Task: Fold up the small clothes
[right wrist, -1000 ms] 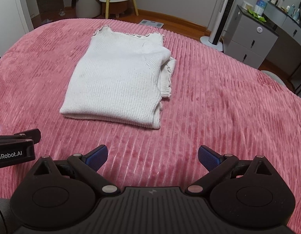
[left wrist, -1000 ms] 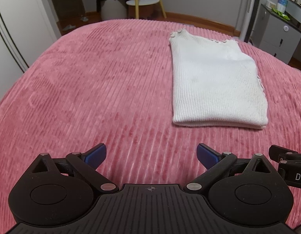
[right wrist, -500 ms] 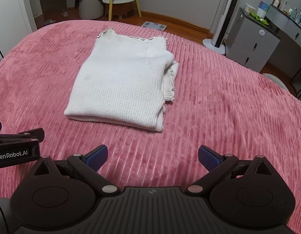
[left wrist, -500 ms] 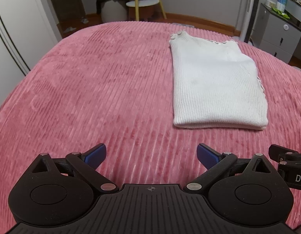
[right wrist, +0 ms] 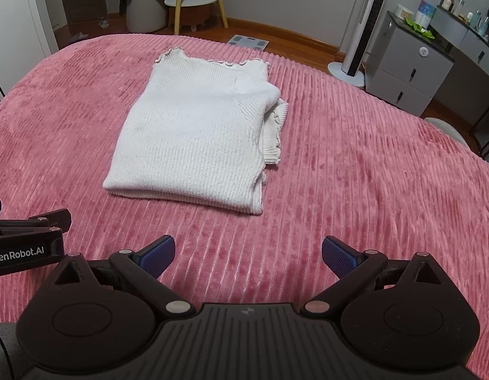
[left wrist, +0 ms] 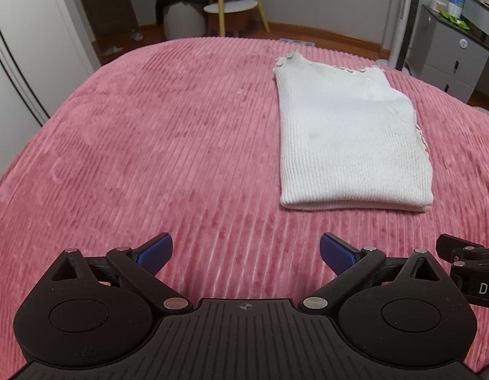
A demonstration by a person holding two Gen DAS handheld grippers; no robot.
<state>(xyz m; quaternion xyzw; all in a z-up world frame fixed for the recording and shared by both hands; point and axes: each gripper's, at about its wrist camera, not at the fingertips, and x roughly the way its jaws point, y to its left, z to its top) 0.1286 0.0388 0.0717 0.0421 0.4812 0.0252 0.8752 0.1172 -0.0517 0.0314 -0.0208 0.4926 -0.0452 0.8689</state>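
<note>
A white ribbed knit top point(left wrist: 348, 136) lies folded into a rectangle on the pink corduroy bedspread point(left wrist: 149, 145), frilled collar at the far end. In the right wrist view the same top point(right wrist: 197, 133) shows a tucked sleeve with frilled cuff along its right side. My left gripper point(left wrist: 246, 253) hovers open over bare bedspread, short of the top and to its left, holding nothing. My right gripper point(right wrist: 248, 255) is open too, a little short of the top's near folded edge. Each gripper's black body shows at the edge of the other's view.
Beyond the bed's far edge stand a yellow-legged round table point(right wrist: 190, 1), a pouffe with dark clothes point(right wrist: 144, 9), a tower fan point(right wrist: 361, 31), a floor scale point(right wrist: 247, 42) and a grey drawer unit point(right wrist: 409, 69). A white wardrobe point(left wrist: 19, 50) stands on the left.
Both grippers have drawn back and up slightly, so the top sits a little farther off and more of the room shows. The top itself has not moved.
</note>
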